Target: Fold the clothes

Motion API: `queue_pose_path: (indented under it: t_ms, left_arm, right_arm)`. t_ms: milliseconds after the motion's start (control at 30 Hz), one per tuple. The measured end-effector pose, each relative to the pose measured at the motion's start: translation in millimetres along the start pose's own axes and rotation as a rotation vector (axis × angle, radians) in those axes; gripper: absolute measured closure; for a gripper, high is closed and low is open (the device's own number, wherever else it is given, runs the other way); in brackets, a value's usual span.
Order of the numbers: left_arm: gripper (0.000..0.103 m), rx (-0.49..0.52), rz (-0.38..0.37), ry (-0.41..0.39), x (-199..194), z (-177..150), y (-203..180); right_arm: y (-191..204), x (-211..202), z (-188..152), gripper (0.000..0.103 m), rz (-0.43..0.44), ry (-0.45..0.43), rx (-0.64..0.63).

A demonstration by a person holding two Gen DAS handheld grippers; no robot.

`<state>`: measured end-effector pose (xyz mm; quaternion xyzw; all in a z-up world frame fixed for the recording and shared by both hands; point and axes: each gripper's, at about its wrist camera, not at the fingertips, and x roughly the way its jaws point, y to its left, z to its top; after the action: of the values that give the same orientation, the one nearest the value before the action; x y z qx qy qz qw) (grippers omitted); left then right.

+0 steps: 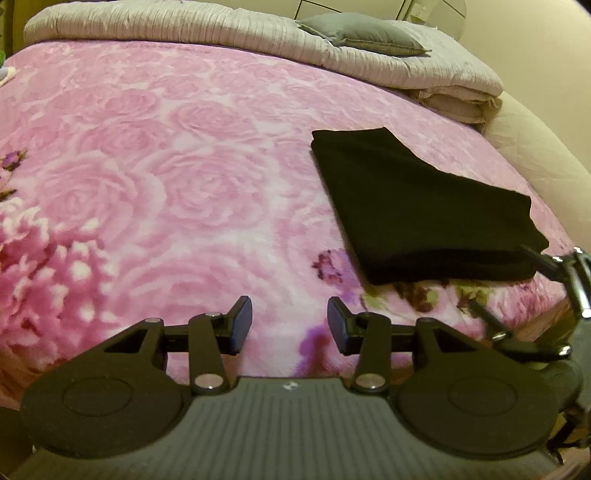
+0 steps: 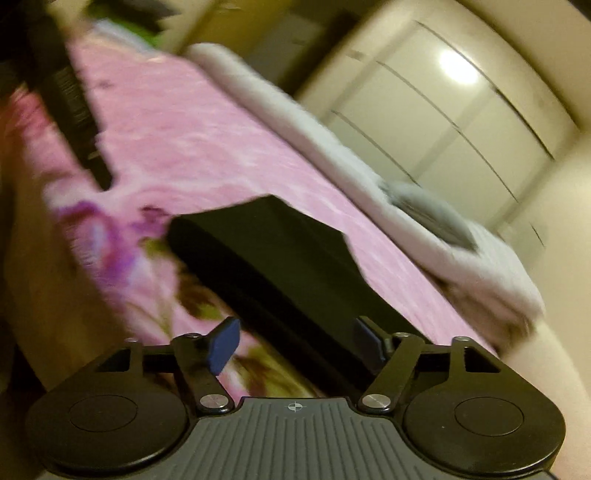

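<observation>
The black folded cloth (image 1: 417, 210) lay flat on the pink bed (image 1: 177, 155), in front of the grey pillow (image 1: 362, 35). Both claws, left (image 1: 290, 325) and right (image 2: 295, 345), were apart and empty. The right claw should slide slowly around the near edge of the cloth, then pinch all layers together.

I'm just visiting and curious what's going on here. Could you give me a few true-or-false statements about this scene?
1. The black garment lies folded on the pink floral blanket. True.
2. The left gripper is clamped on the garment. False: it is open over bare blanket.
3. A grey pillow rests on the folded pale quilt. True.
4. The right gripper is shut. False: its jaws stand open by the garment's edge.
</observation>
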<state>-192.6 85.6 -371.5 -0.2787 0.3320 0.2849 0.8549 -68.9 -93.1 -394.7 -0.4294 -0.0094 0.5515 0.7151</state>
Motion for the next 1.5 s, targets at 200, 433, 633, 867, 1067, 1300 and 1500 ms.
queue_pose_path:
  t_ms: [200, 433, 633, 867, 1067, 1300, 1500]
  left_arm:
    - [0.063, -0.017, -0.026, 0.003, 10.4, 7.5, 16.2]
    - [0.063, -0.086, -0.085, -0.001, 19.5, 13.3, 32.0]
    - [0.063, -0.091, -0.093, 0.000, 26.7, 25.8, 31.5]
    - [0.063, -0.077, -0.118, 0.002, 41.1, 55.2, 14.6]
    - [0.063, 0.024, -0.238, -0.025, 66.8, 91.5, -50.1]
    - [0.062, 0.122, -0.390, 0.042, 124.7, 104.2, -142.5]
    - [0.062, 0.165, -0.414, 0.113, 156.2, 97.9, -188.8]
  right_arm:
    - [31.1, 33.9, 10.5, 0.030, 0.063, -0.033, -0.212]
    - [52.4, 64.4, 29.4, 0.030, 0.077, -0.076, -0.300]
    - [42.5, 83.2, 38.5, 0.076, 0.143, -0.057, -0.166]
    - [-47.4, 77.1, 38.8, 0.090, 0.227, -0.125, 0.477]
    - [-180.4, 41.4, -46.4, 0.090, 0.197, -0.239, 1.314]
    - [-234.0, 9.3, -196.6, 0.090, -0.045, -0.186, 1.874]
    - [-260.5, 17.5, -229.6, 0.090, -0.037, -0.125, 1.884]
